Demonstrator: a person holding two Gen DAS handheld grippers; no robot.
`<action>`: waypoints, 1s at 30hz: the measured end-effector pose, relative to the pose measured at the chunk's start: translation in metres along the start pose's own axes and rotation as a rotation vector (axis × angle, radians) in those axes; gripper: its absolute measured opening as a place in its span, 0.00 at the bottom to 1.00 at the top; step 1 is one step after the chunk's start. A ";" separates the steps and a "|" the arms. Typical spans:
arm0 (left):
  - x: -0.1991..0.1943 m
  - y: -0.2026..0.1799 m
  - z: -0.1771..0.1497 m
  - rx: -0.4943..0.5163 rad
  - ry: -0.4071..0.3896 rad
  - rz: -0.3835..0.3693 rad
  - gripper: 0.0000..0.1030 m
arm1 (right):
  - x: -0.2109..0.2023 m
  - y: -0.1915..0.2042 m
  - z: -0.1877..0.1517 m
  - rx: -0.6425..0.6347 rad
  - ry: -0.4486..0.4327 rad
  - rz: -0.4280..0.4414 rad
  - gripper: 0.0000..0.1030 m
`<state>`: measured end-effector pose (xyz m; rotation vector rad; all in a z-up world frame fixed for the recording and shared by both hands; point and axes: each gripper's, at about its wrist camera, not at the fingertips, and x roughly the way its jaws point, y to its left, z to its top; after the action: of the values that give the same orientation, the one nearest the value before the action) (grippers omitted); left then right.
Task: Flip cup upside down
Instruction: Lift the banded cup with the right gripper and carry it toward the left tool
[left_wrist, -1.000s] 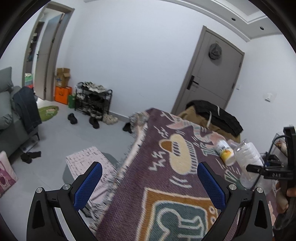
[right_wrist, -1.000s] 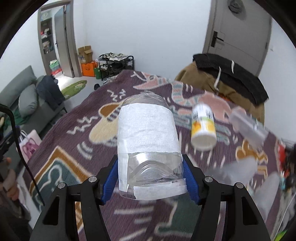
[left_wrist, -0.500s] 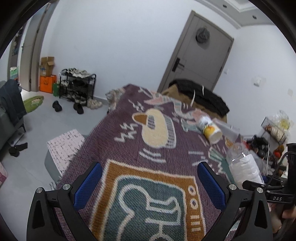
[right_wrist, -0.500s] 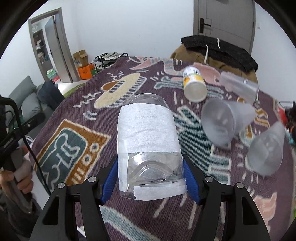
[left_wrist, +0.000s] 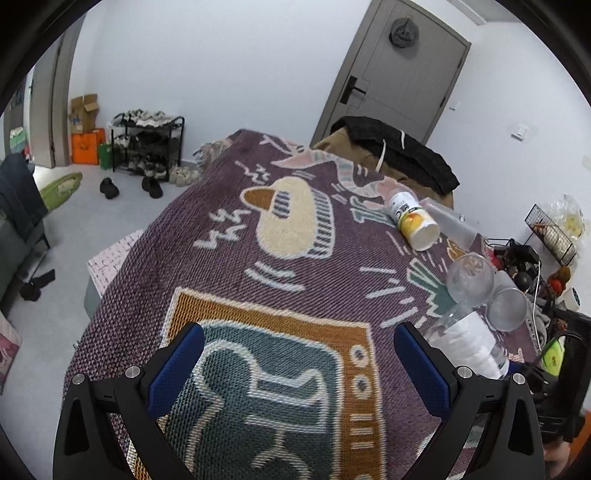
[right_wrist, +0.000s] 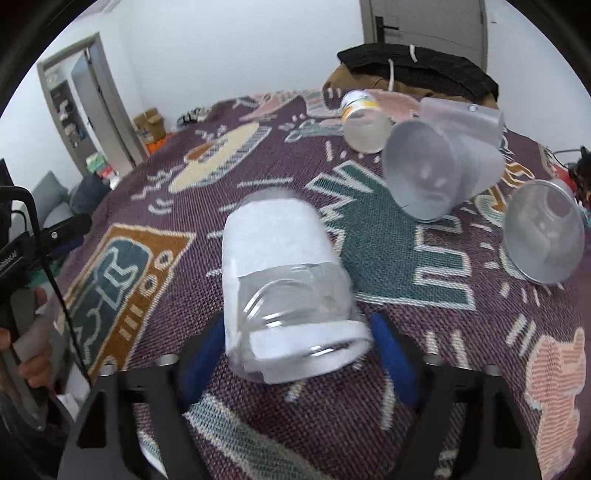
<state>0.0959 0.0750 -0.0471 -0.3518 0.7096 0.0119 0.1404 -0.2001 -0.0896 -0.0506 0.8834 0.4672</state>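
A clear plastic cup wrapped in white tape sits tilted between the blue pads of my right gripper; the jaws stand wider than the cup, which looks loose. Its open rim faces the camera. The image is motion-blurred. The same cup shows at the right in the left wrist view. My left gripper is open and empty above the patterned purple blanket.
Two frosted cups lie on their sides on the blanket to the right. A white and yellow bottle lies farther back beside a clear box. Dark clothes are piled at the far end.
My right gripper's jaws have widened and the taped cup has tipped and slipped from the firm grip. Both grippers have dropped closer to the blanket.
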 end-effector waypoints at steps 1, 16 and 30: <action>-0.001 -0.005 0.001 0.009 0.000 0.001 1.00 | -0.007 -0.003 -0.002 0.008 -0.022 0.005 0.96; 0.005 -0.082 0.012 0.105 0.078 -0.067 0.99 | -0.071 -0.046 -0.046 0.040 -0.184 -0.088 0.96; 0.056 -0.131 0.016 0.013 0.264 -0.114 0.96 | -0.078 -0.077 -0.067 0.092 -0.238 -0.105 0.96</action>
<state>0.1656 -0.0486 -0.0304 -0.3854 0.9493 -0.1495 0.0811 -0.3143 -0.0852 0.0423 0.6642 0.3262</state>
